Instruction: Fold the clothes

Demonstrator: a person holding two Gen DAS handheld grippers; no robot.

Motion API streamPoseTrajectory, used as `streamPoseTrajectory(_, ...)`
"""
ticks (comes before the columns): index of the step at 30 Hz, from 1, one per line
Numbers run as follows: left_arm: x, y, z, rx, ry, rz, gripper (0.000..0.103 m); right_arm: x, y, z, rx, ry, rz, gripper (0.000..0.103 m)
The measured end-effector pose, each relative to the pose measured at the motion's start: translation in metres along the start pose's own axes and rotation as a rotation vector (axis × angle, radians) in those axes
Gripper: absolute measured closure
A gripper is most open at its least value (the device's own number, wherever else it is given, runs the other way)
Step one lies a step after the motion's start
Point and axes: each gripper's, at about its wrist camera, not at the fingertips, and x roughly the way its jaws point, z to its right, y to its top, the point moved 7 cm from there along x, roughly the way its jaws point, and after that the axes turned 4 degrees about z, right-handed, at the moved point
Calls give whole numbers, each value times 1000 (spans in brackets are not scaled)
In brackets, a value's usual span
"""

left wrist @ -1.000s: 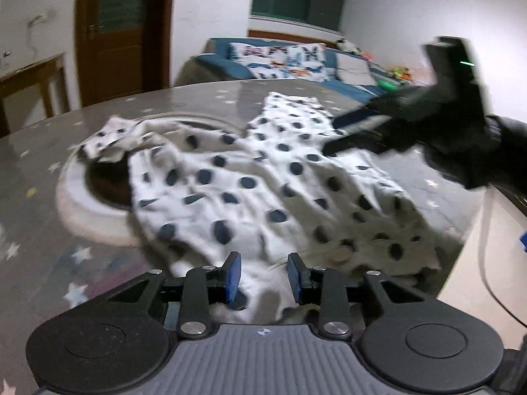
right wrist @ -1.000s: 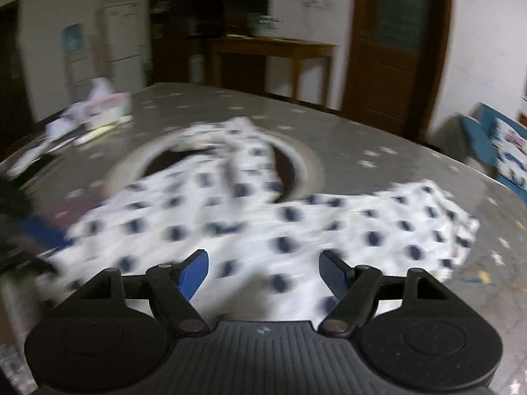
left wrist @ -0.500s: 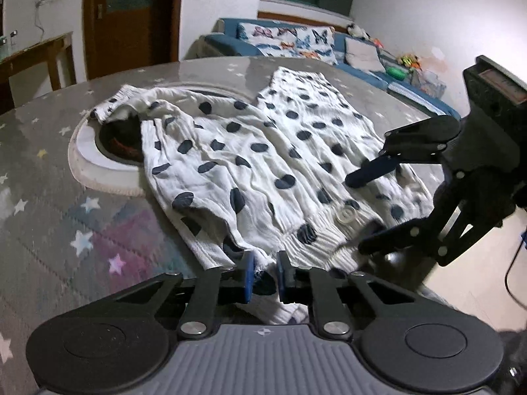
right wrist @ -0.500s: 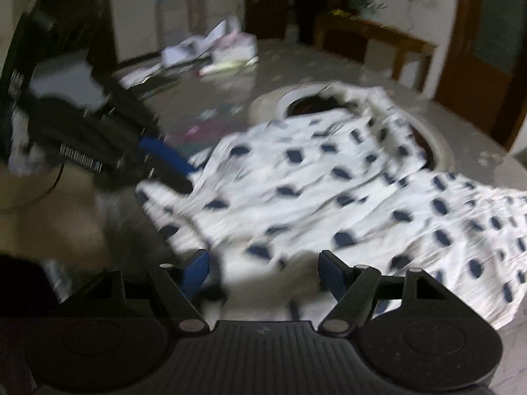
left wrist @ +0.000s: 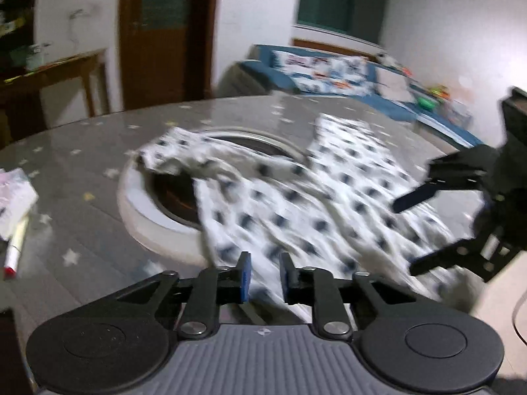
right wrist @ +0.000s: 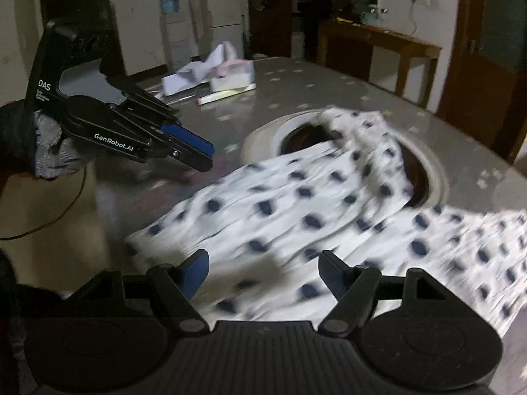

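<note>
Dim room light falls on a grey round bench (left wrist: pixel 82 177) printed with pale stars, with a white-rimmed round recess (left wrist: pixel 138 210) sunk in its middle. Across that recess and the bench beyond it a white garment with dark blue dots (left wrist: pixel 296 210) is spread, rumpled, one bunched end draped over the rim of the recess and the nearer hem reaching to the bench edge; it is blurred in both views. The left tool (left wrist: pixel 264 276) is seen with its blue-padded fingers brought close together, a narrow gap left between them, and a strip of the dotted cloth is seen in that gap; whether the cloth is actually pinched cannot be told from the left wrist view. In the right wrist view the same tool (right wrist: pixel 197 151) is shown held by a gloved hand (right wrist: pixel 49 151) above the bench, its tips nearly together and apart from the garment's edge. The right tool (right wrist: pixel 263 270) is spread wide, its fingers standing over the near hem of the garment (right wrist: pixel 313 204) with nothing held between them. A tissue box (right wrist: pixel 230 77) and loose papers (right wrist: pixel 194 75) are seen on the far side of the bench, and a blue sofa (left wrist: pixel 329 72) is seen behind it.
</note>
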Motion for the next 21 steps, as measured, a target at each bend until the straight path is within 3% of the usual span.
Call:
streamPoseTrajectory(7,52,45,-59,-117,159,22,79,27,24,54,62,-103,14,32)
streamPoseTrajectory(14,116,92,-106,-124,285,39,78,42,19,72,102,-100,8,32)
streamPoseTrajectory(17,144,103,-120,-106,308,31,66,42,15,75,121,-94,10,32)
streamPoseTrajectory(21,176,110,-131,-96,302,-1,66,38,8,81,148,-101,14,32)
